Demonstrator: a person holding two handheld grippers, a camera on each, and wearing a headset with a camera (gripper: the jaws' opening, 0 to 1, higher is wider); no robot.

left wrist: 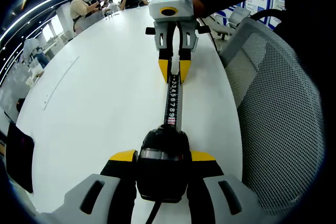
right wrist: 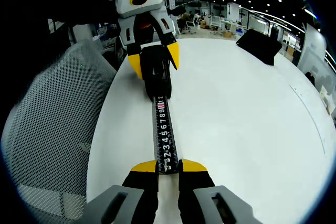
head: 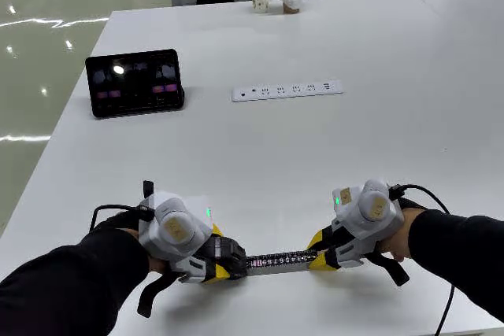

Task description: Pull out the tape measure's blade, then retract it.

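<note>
When we look down in the head view, the tape measure (head: 232, 260) sits at the near edge of the table (head: 378, 131), blade (head: 279, 260) running left-right btwn left gripper (head: 219, 252) and right gripper (head: 320, 251). Well apart: tablet (head: 134, 83), power strip (head: 287, 90); neither in the way. Left gripper view: jaws clenched on the case (left wrist: 163, 169), blade leading straight ahead. Right gripper view: jaws pinch the blade tip; to retract, we'd guide right toward left along that axis.
</note>
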